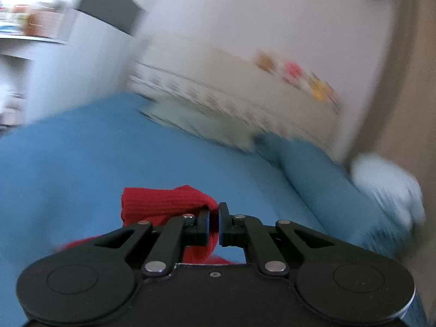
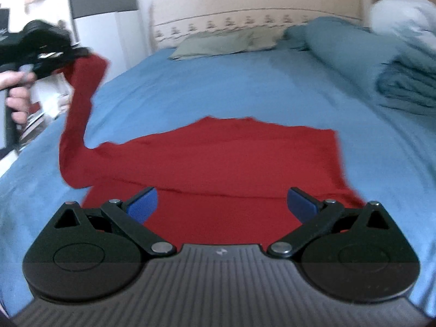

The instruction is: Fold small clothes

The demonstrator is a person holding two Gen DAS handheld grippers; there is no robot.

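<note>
The left gripper (image 1: pixel 214 222) is clamped on the sleeve of the red knitted sweater (image 2: pixel 218 160), lifting it above the blue-sheeted bed (image 2: pixel 231 87). The right gripper (image 2: pixel 222 204) hovers over the sweater's body, jaws apart.

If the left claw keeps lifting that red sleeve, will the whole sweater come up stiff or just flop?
Likely floppy: the sleeve hangs curved from the left claw while the sweater body lies flat. Probably light; one pinch holds it. The ribbed knit seems unlikely to slip.
</note>
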